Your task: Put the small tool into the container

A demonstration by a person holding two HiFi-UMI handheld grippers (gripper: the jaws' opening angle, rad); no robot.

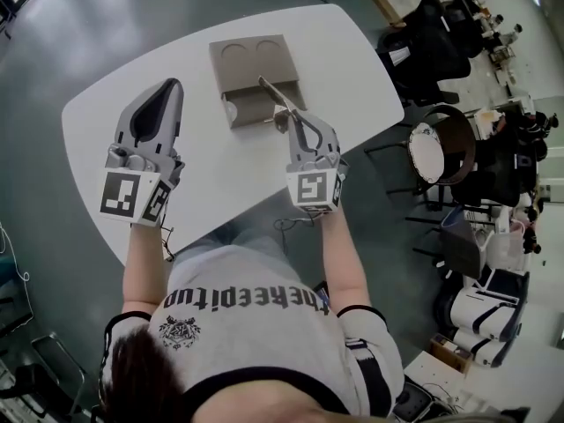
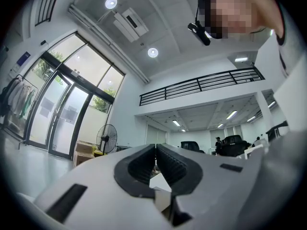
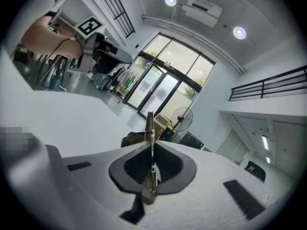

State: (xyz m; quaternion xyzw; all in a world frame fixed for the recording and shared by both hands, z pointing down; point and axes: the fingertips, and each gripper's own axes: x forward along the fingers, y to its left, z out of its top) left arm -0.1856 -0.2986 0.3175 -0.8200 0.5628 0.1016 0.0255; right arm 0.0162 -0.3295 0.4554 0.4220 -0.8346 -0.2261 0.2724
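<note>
A brown container with two round recesses and an open compartment lies on the white table, toward its far side. My right gripper is shut on the small tool, a thin flat metal strip that sticks out past the jaws over the container's right part. In the right gripper view the small tool stands edge-on between the ribbed pads, and the right gripper points up across the room. My left gripper hovers left of the container, shut and empty. In its own view the left gripper has its jaws pressed together.
Black office chairs and a round stool stand off the table's right edge. The table's near edge runs just in front of the person's body. A standing fan and glass doors are far off.
</note>
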